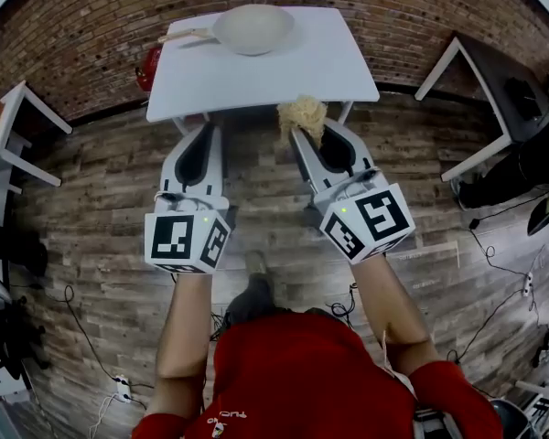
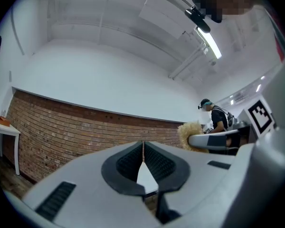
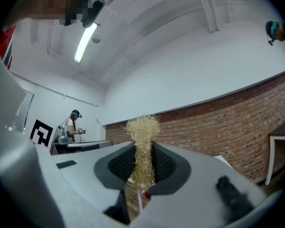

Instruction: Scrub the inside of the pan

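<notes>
A pale beige pan [image 1: 253,28] with a wooden handle sits at the far side of the white table [image 1: 320,71]. My right gripper [image 1: 304,126] is shut on a straw-coloured fibre scrubber [image 1: 303,115], which hangs just past the table's near edge, well short of the pan. In the right gripper view the scrubber [image 3: 142,146] sticks up between the black pads. My left gripper [image 1: 199,144] is held beside it, below the table's near edge, jaws shut with nothing in them [image 2: 143,161]. Both point up toward the wall and ceiling in their own views.
Another white table [image 1: 9,135] stands at the left and a dark desk [image 1: 503,90] at the right. A red object [image 1: 149,67] lies by the table's left corner. Cables run over the wooden floor. A person [image 2: 217,120] stands in the distance.
</notes>
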Available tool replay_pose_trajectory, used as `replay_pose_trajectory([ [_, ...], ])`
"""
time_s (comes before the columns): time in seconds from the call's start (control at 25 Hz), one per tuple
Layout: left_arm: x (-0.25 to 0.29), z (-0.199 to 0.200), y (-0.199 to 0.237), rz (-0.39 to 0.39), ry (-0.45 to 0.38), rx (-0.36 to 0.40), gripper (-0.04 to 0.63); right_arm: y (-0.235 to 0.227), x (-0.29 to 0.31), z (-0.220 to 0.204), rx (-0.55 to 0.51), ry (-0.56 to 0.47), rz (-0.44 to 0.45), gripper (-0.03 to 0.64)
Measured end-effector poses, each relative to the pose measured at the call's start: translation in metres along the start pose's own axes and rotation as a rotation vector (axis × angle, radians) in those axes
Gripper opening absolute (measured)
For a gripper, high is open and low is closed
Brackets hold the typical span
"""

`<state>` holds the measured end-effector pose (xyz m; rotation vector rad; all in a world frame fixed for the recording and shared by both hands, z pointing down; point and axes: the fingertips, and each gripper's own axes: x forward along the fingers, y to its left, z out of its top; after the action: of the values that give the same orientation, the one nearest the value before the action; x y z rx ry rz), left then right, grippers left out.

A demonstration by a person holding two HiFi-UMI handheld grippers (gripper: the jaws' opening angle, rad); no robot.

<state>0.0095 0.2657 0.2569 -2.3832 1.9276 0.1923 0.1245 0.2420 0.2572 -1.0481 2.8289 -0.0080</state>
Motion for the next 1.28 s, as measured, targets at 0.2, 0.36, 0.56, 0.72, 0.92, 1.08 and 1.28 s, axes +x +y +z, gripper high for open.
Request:
replay_pose_trajectory([
  [0.2, 0.055, -0.008, 0.056, -0.007, -0.003, -0.013, 0.021, -0.027, 0.069, -0.011, -0.001, 0.013, -0.028, 0.086],
  [0.36, 0.094, -0.012, 0.101, -0.022, -0.003, -0.020, 0.021, -0.043, 0.125, -0.017, -0.016, 0.024, -0.044, 0.086],
  [0.56, 0.137, -0.019, 0.146, -0.046, 0.001, -0.030, 0.022, -0.061, 0.181, -0.024, -0.027, 0.033, -0.069, 0.086],
  [0.72, 0.166, -0.026, 0.165, -0.052, 0.005, -0.046, 0.023, -0.078, 0.207, -0.032, -0.025, 0.048, -0.086, 0.086],
  [0.92, 0.195, -0.037, 0.186, -0.052, 0.012, -0.063, 0.023, -0.096, 0.236, -0.042, -0.021, 0.064, -0.092, 0.086],
  [1.08, 0.221, -0.047, 0.200, -0.042, 0.021, -0.063, 0.023, -0.116, 0.261, -0.049, -0.018, 0.063, -0.088, 0.086],
  [1.28, 0.268, -0.059, 0.219, -0.035, 0.023, -0.056, 0.023, -0.158, 0.301, -0.057, -0.022, 0.061, -0.090, 0.086],
])
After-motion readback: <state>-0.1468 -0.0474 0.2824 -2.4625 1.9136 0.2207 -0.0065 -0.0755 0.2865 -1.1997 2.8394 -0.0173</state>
